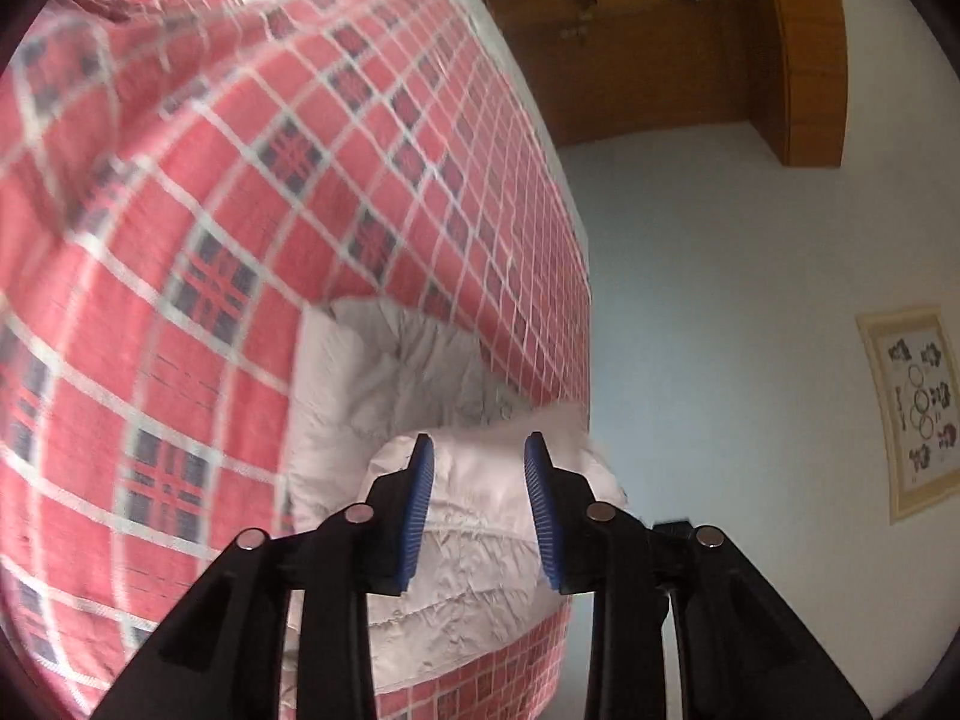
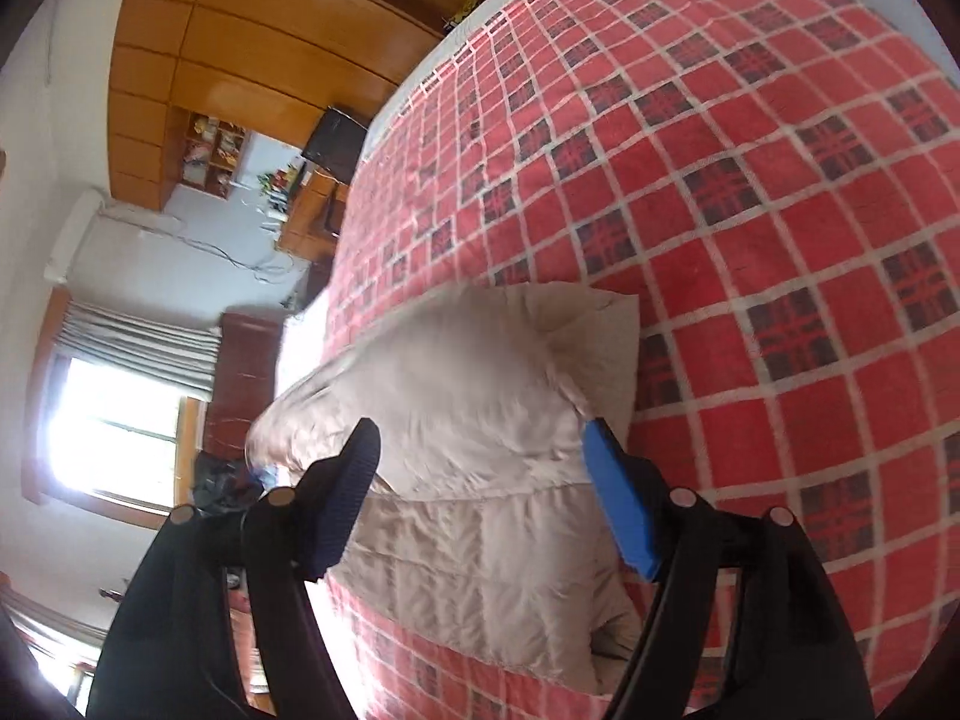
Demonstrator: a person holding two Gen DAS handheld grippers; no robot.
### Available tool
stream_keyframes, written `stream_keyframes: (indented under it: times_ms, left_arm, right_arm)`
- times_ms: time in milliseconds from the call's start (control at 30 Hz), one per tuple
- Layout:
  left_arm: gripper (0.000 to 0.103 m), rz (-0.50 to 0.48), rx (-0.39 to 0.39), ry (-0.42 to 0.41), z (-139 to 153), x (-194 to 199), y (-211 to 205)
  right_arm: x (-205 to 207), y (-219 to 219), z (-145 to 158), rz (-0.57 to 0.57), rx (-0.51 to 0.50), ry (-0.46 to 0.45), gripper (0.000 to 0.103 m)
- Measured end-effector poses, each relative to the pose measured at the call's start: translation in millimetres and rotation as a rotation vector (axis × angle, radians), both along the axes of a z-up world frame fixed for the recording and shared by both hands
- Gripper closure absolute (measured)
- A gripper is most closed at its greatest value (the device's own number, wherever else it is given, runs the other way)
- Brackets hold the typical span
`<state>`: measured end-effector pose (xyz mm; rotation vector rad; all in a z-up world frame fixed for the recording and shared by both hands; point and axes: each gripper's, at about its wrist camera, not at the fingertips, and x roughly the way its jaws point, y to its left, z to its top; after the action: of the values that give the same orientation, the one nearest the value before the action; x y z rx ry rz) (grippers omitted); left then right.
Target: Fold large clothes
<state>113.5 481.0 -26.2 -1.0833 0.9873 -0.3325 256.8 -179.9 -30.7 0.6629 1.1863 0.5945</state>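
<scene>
At the bottom of the left wrist view, the left gripper (image 1: 478, 516) has its blue-padded fingers spread, with a fold of a pale quilted jacket (image 1: 462, 540) between them. At the bottom of the right wrist view, the right gripper (image 2: 480, 498) is spread wide over the same jacket (image 2: 480, 396). The jacket lies low and central on a red plaid bedspread (image 2: 750, 210). A wooden wardrobe (image 2: 240, 30) fills the upper left.

A pale quilted down jacket (image 2: 480, 420) lies bunched on the bed.
</scene>
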Motion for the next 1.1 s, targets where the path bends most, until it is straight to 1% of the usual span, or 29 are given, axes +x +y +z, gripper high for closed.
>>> stream_keyframes:
  times_ms: [67,133,167,300,367,433,500,567,600,633,667,700,733,767,800,833,900,967,1033,1067,1100]
  left_arm:
    - [0.073,0.011,0.089,0.025,3,0,2]
    - [0.072,-0.001,0.155,0.042,2,1,-4]
    - [0.07,-0.011,0.199,0.046,2,4,-10]
    - [0.058,-0.069,0.39,0.042,3,18,-34]
    - [0.053,-0.1,0.482,0.042,0,29,-49]
    - [0.052,-0.128,0.535,0.053,-7,39,-61]
    - [0.046,-0.141,0.577,0.074,-15,51,-71]
    - [0.046,-0.162,0.623,0.085,-21,61,-82]
    - [0.046,-0.171,0.636,0.083,-22,64,-87]
    - [0.049,-0.178,0.646,0.084,-26,70,-91]
    - [0.06,-0.188,0.656,0.08,-27,72,-96]
    - [0.075,-0.199,0.661,0.07,-26,73,-101]
    - [0.091,-0.203,0.663,0.047,-23,73,-105]
    - [0.094,-0.199,0.679,0.02,-17,71,-109]
    - [0.097,-0.197,0.695,-0.011,-9,69,-113]
    - [0.097,-0.186,0.693,-0.042,-1,67,-115]
    - [0.098,-0.143,0.647,-0.1,17,63,-111]
    - [0.098,-0.098,0.623,-0.147,33,65,-106]
    - [0.098,-0.077,0.645,-0.172,42,72,-106]
    - [0.098,-0.073,0.658,-0.167,42,77,-106]
    - [0.098,-0.069,0.654,-0.151,38,82,-103]
  right_arm:
    - [0,5,-1,0.014,-0.038,-0.004,0.032]
    - [1,13,-5,0.025,-0.069,-0.004,0.032]
    - [3,18,-7,0.031,-0.088,-0.007,0.032]
    - [14,37,-16,0.054,-0.164,-0.017,0.027]
    - [21,48,-20,0.064,-0.2,-0.019,0.027]
    - [30,58,-26,0.073,-0.231,-0.015,0.027]
    - [37,65,-30,0.077,-0.273,-0.018,0.027]
    - [45,72,-37,0.082,-0.314,-0.01,0.027]
    - [48,75,-41,0.086,-0.331,-0.005,0.031]
    - [50,78,-43,0.09,-0.339,-0.008,0.046]
    - [51,81,-43,0.091,-0.348,-0.012,0.051]
    - [52,82,-43,0.089,-0.361,-0.022,0.063]
    - [52,83,-40,0.09,-0.363,-0.038,0.078]
    - [52,83,-37,0.094,-0.355,-0.05,0.085]
    - [50,83,-33,0.095,-0.345,-0.066,0.089]
    - [48,82,-25,0.097,-0.343,-0.096,0.09]
    - [46,81,-10,0.1,-0.346,-0.153,0.091]
    - [48,77,7,0.083,-0.313,-0.194,0.091]
    - [54,70,17,0.047,-0.282,-0.21,0.091]
    - [59,68,18,0.033,-0.281,-0.212,0.091]
    - [64,66,17,0.018,-0.281,-0.204,0.091]
